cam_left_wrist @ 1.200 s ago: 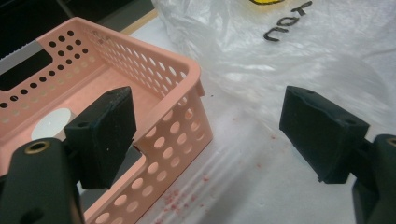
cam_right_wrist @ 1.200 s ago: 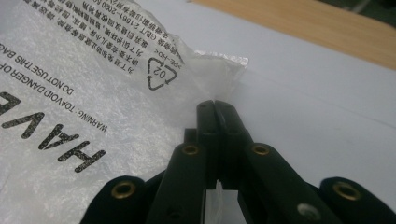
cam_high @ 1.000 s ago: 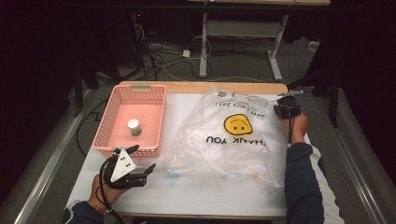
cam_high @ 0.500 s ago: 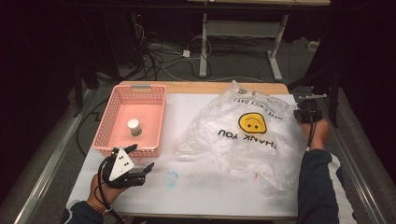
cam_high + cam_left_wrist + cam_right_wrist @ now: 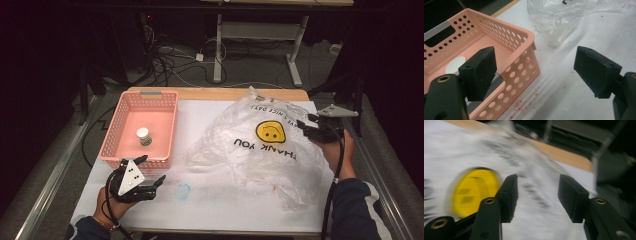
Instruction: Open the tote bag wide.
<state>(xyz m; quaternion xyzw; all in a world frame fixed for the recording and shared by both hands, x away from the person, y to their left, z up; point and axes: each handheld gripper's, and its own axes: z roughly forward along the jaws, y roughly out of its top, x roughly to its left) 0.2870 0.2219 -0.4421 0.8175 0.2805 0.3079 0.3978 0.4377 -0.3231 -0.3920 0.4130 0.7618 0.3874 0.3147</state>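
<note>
The right gripper point(image 5: 306, 125), whose jaws have just been opening, hangs empty at the right edge of the plastic bag point(image 5: 260, 145) on the bench point(image 5: 225, 200). The left gripper point(image 5: 150, 172) rests apart beside the pink basket point(image 5: 117, 145).

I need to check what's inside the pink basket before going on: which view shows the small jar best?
The high view: the white-lidded jar stands whole on the floor of the pink basket. The left gripper view catches just a pale patch of it behind a jaw. The right gripper view looks at the plastic bag.
</note>
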